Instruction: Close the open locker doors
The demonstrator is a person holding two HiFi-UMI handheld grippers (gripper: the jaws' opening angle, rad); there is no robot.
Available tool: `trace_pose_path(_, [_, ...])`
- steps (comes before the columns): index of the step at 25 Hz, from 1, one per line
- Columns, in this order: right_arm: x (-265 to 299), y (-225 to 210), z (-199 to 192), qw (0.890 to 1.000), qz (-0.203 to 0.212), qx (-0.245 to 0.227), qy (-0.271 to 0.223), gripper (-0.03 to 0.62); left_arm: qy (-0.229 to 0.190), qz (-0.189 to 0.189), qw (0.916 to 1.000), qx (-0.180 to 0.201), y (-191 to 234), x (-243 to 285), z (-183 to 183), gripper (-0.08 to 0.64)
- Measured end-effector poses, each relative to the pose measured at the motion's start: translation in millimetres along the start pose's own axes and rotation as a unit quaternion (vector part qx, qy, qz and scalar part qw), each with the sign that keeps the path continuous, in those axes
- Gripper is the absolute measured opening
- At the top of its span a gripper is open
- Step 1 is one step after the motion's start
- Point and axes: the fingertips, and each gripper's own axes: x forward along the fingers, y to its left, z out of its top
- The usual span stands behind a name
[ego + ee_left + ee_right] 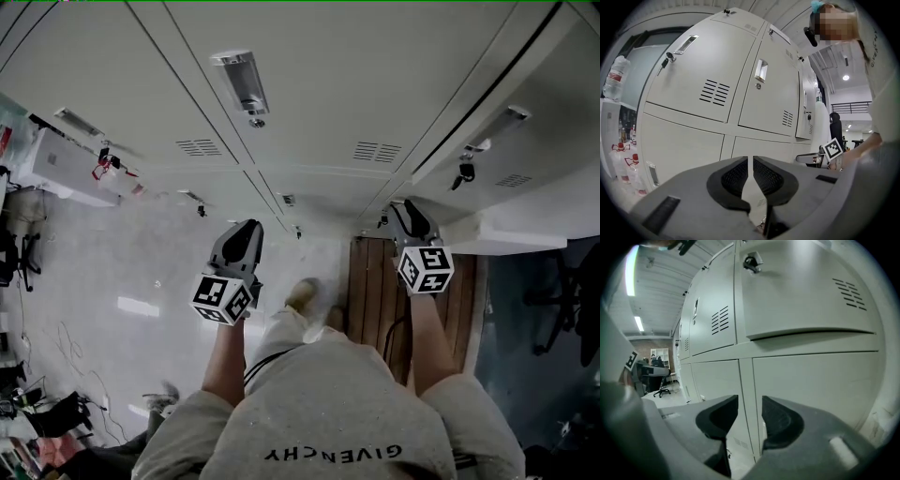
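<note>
Grey lockers fill the top of the head view. On the right, one locker door with keys in its lock stands ajar, its thick edge showing. In the right gripper view this door shows a dark gap along its bottom edge. My right gripper is open and empty, held level just below that door. My left gripper is all but shut, a thin slit between its pads, and faces closed lower doors. Another keyed door is above it.
A wooden slatted platform lies on the floor under my right arm. Water bottles stand on a shelf beside the lockers. Cables trail on the floor at left. An office chair stands far off.
</note>
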Motion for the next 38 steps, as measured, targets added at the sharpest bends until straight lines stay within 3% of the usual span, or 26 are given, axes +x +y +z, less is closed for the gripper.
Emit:
trace_pose_path(13, [-65, 47, 19, 0.997, 0.055, -0.03, -0.046, 0.0, -0.021, 0.032, 0.9992, 0.011, -9, -46, 4, 0.031])
trace_pose_path(21, [-92, 71, 22, 0.993, 0.076, -0.043, -0.074, -0.001, -0.019, 0.042, 0.9988, 0.013, -18, -88, -14, 0.031])
trace_pose_path(25, [-104, 82, 29, 0.992, 0.072, -0.042, -0.09, -0.002, -0.032, 0.054, 0.9978, 0.021, -7, -105, -1, 0.031])
trace_pose_path(38, [-124, 129, 63, 0.99, 0.031, -0.034, -0.135, -0.002, -0.047, 0.012, 0.9977, 0.048, 11, -128, 36, 0.031])
